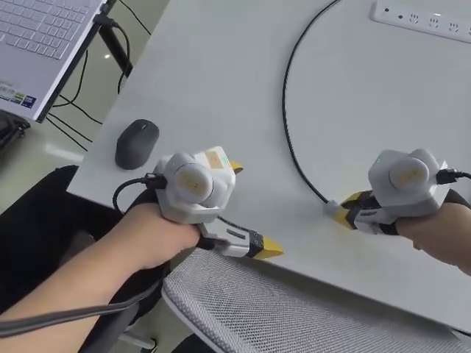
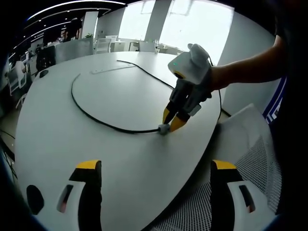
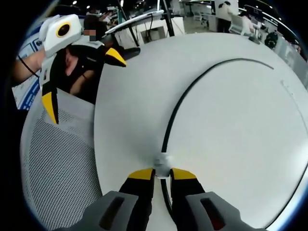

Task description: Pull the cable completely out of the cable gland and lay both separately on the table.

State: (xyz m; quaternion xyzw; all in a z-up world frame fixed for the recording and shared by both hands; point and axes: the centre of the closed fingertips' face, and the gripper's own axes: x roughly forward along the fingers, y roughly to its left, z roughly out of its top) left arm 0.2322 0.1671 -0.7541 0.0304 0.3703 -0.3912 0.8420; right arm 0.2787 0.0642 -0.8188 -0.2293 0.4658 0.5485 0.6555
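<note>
two grippers are over the near edge of the white desk (image 1: 221, 73). the right gripper (image 3: 162, 172) has its jaws drawn in close, pinching the small pale cable gland (image 3: 162, 162) at their yellow tips. the black cable (image 1: 287, 125) is in the gland and runs away from this gripper in a long curve across the desk, with a short stretch trailing back between the jaws. the left gripper (image 1: 252, 207), well apart from the gland, has its jaws spread wide with nothing between them, over the desk edge and a mesh chair (image 1: 280, 309). a dark mouse (image 1: 137, 143) lies just beyond it.
</note>
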